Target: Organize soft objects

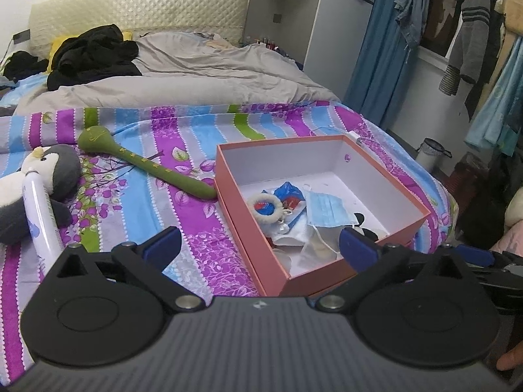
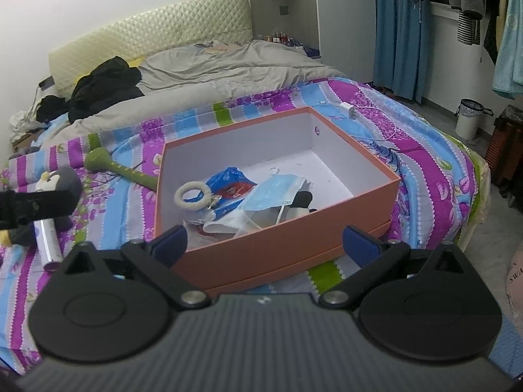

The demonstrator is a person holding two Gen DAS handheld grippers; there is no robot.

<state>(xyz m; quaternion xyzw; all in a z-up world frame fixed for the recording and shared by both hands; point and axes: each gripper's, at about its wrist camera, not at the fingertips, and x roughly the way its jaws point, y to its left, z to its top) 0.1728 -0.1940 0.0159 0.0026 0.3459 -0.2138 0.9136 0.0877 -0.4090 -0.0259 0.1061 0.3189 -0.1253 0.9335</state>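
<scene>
Step in hand: between placements, as I judge it. The orange box (image 2: 278,245) on the bed (image 2: 434,176) already holds a blue face mask (image 2: 278,192), a blue packet (image 2: 228,181), a fuzzy ring keychain (image 2: 193,197) and some white pieces. Nothing is being carried.

Still outside the box: the penguin plush (image 1: 49,179) at the left edge of the left wrist view, with a white tube (image 1: 41,215) lying against it, and the green stick-shaped toy (image 1: 137,160) in the middle left, its far end just beside the box wall.

Next move calls for: probably a reach toward the left of the frame for the penguin plush or the green toy, closing on the soft body, then carrying it over the box rim. The tube lies on the plush and may come along or roll off.

Left hand-held gripper (image 1: 258,245): jaws spread fully apart, holding nothing, touching nothing. It hangs over the near left corner of the box.

Right hand-held gripper (image 2: 264,245): jaws likewise wide apart and empty. It hovers in front of the near wall of the box, no contact visible.
</scene>
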